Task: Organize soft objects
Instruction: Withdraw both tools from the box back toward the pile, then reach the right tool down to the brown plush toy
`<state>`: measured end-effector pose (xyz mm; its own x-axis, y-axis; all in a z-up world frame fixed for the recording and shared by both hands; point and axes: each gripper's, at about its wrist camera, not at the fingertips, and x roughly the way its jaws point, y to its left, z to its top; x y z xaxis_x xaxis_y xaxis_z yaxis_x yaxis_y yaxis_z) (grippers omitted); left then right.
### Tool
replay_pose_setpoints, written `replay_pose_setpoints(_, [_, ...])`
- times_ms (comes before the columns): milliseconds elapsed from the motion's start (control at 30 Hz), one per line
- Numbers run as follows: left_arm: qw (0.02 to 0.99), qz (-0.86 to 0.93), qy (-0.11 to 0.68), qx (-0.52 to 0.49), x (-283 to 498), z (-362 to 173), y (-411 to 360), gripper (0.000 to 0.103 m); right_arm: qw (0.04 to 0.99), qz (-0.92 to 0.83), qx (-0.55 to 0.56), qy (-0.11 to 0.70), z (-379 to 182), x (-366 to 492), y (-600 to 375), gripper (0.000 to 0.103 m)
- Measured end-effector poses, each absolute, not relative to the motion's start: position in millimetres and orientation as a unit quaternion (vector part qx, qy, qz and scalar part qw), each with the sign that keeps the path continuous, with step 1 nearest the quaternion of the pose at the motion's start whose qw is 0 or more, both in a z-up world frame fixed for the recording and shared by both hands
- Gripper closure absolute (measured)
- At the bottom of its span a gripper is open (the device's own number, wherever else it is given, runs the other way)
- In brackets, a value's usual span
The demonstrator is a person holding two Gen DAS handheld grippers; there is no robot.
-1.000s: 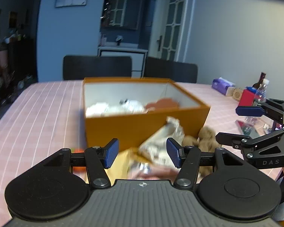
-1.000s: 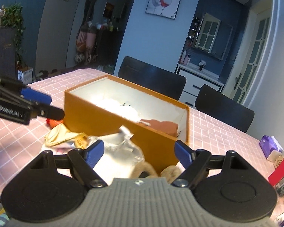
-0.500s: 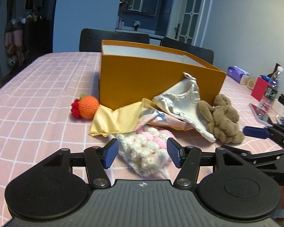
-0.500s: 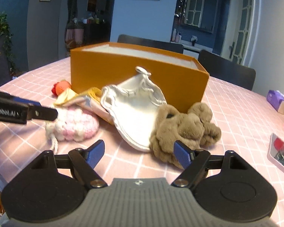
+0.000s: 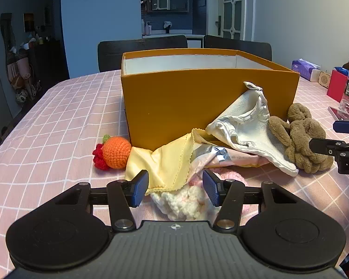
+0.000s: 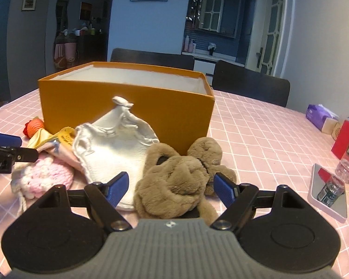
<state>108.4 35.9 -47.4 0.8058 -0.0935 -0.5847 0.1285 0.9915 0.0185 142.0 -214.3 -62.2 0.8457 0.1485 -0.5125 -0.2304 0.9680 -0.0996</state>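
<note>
I have both tools low over the pink checked tablecloth (image 5: 58,121), each lined up on a piece of the soft pile heaped against the front wall of the orange box (image 5: 197,102). My left gripper (image 5: 175,189) has its 2 fingers spread wide with the pink and white knitted pouch (image 5: 186,200) sitting between them, and I judge they are not touching it. My right gripper (image 6: 172,187) is spread just as wide around the brown plush toy (image 6: 176,174), holding nothing. Between those 2 lie the white cloth bag (image 6: 114,144), propped against the box, the yellow cloth (image 5: 167,162) and a pink packet (image 5: 235,159); the orange knitted fruit (image 5: 115,152) sits at the box's left corner. None of these is in the box, whose floor is hidden from both cameras, so I judge this is the reach for a pick. Next I should ease each tool down and forward, then close gently, since fluff and yarn squash and could slip free when lifted over the box wall.
</note>
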Motion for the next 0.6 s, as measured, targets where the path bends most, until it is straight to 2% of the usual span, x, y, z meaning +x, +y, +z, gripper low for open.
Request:
replay_pose_setpoints(200, [0.951, -0.103, 0.289, 0.031, 114.5, -31.5, 19.6, 0.04, 0.955, 0.094, -0.056, 0.277, -68.1, 158.6, -219.2, 0.023])
replay_pose_setpoints(467, [0.94, -0.115, 0.322, 0.004, 150.5, -28.0, -2.0, 0.039, 0.943, 0.104, -0.014, 0.316, -83.3, 177.5, -224.4, 0.023])
replay_pose_setpoints(567, [0.935, -0.113, 0.335, 0.001, 162.5, -29.7, -10.0, 0.039, 0.941, 0.105, -0.006, 0.322, -86.6, 181.1, -227.1, 0.027])
replay_pose_setpoints(600, [0.934, -0.108, 0.34, 0.004, 166.1, -30.0, -12.9, 0.039, 0.939, 0.108, -0.001, 0.325, -87.9, 183.1, -228.7, 0.032])
